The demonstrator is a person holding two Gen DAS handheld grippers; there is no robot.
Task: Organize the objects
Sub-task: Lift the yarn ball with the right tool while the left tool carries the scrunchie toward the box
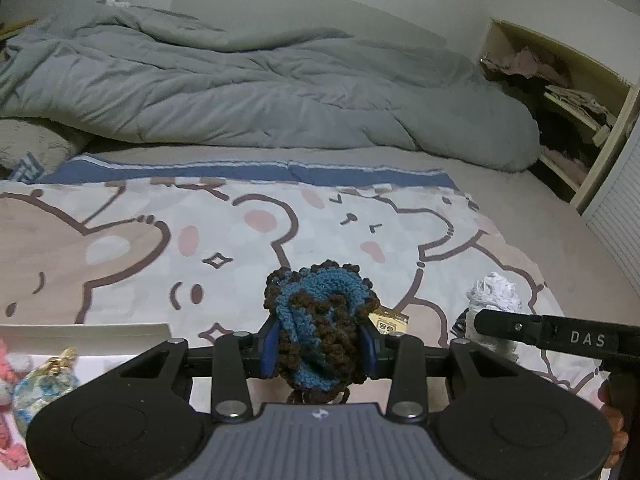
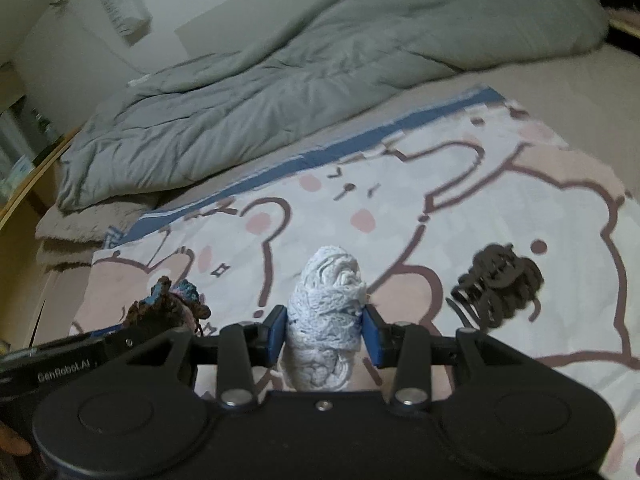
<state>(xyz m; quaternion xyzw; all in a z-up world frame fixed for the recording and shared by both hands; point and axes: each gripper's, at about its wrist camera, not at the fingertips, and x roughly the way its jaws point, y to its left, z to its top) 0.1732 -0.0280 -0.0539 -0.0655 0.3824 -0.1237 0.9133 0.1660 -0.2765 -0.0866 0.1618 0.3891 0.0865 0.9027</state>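
Observation:
My left gripper (image 1: pixel 320 344) is shut on a blue and brown crocheted scrunchie (image 1: pixel 320 320), held above the bear-print blanket (image 1: pixel 160 240). In the right wrist view my right gripper (image 2: pixel 325 334) is shut on a white crocheted scrunchie (image 2: pixel 326 308), also lifted off the blanket (image 2: pixel 480 200). The same white scrunchie (image 1: pixel 494 294) shows at the right of the left wrist view, beside the right gripper's black arm (image 1: pixel 560 334). The blue and brown scrunchie (image 2: pixel 172 304) shows at the left of the right wrist view. A dark brown scrunchie (image 2: pixel 500 284) lies on the blanket to the right.
A rumpled grey duvet (image 1: pixel 260 92) covers the far half of the bed. A small tan packet (image 1: pixel 390 316) lies on the blanket behind the left gripper. Crocheted pieces and a white box (image 1: pixel 80 332) sit at lower left. An open cupboard (image 1: pixel 560 92) stands at far right.

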